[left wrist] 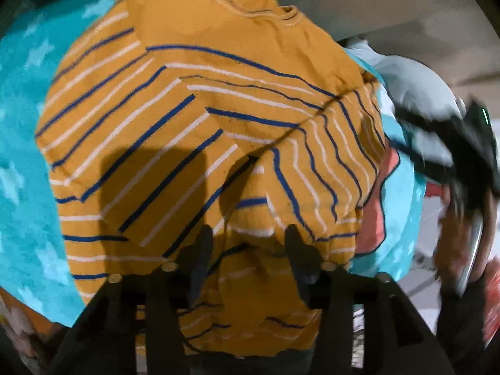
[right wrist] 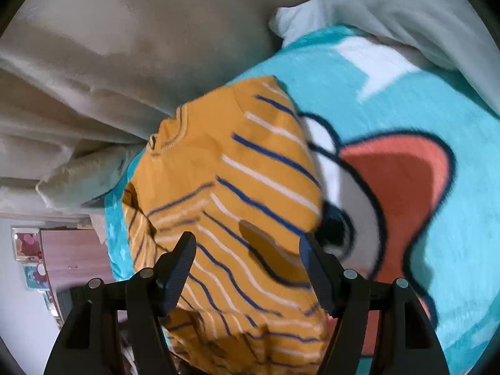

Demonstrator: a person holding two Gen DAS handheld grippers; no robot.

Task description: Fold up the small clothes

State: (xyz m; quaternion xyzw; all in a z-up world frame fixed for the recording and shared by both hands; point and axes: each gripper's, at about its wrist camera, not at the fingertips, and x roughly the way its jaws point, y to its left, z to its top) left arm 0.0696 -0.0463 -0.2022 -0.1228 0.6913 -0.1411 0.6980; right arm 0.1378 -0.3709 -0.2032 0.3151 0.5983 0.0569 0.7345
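Garment: an orange striped sweater [left wrist: 200, 125] was laid face up on a turquoise blanket [left wrist: 18, 156], collar pointed away from the left wrist camera and hem nearest it.
Sleeves: both sleeves had been brought in across the chest, so that the body was narrowed to a tidy rectangle; this was judged to be preparation for a fold from hem to collar.
Left gripper: the left gripper [left wrist: 248, 259] was held spread over the hem, with cloth seen between the 2 fingers but nothing pinched; it was judged to be placed there so the hem could be taken.
Right gripper: the right gripper [right wrist: 247, 268] was likewise spread wide, held above the right edge of the sweater [right wrist: 225, 187], with no cloth gripped. Contact with the fabric could not be told because of blur.
Progress: the fold was judged about half done, the lengthwise doubling not yet made.
Surface: a soft bed, covered by the blanket [right wrist: 406, 100], printed with pale stars and a cartoon face in orange-red, white and black; such bedding was judged likely to let the knit drag and bunch.
Room: a pale pillow [right wrist: 390, 9] and a beige wall or headboard [right wrist: 125, 31] were seen beyond the collar, and a wooden cabinet [right wrist: 75, 256] off the bed's edge.
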